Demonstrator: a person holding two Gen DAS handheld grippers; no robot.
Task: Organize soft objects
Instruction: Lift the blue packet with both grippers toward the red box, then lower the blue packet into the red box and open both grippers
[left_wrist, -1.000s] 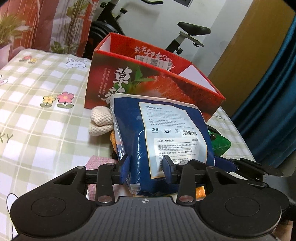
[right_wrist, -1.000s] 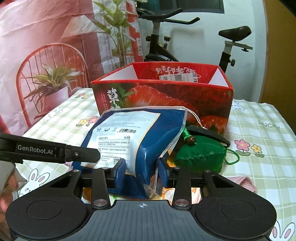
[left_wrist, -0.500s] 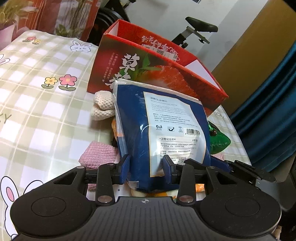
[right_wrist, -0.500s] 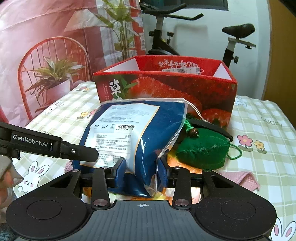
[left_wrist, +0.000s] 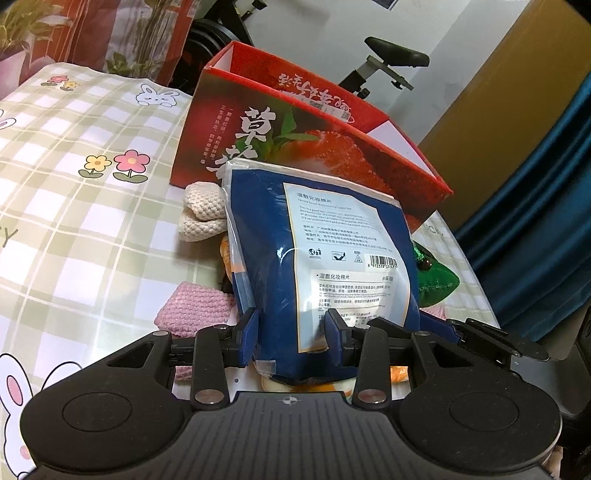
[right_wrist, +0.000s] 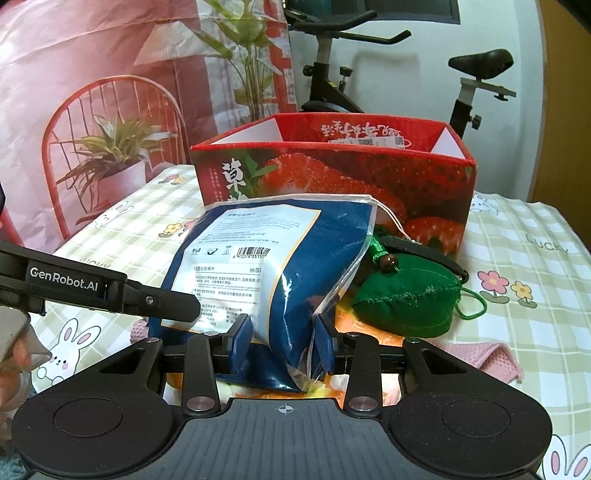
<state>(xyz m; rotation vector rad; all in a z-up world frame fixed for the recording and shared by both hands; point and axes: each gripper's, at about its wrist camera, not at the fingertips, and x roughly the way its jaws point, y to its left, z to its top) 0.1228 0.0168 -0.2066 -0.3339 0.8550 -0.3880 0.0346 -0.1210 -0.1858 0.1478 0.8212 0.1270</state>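
Dim indoor light with a blue-green cast, my views stay sharp; glare streaks on blue pouch (right_wrist: 291, 254) plastic, heavy fisheye bending at edges, corners vignetted black.

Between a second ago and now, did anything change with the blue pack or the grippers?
Hardly. The left gripper and right gripper stay shut on the blue pack. In the left view, more table shows. Box, green pouch and knitted pieces stay put.
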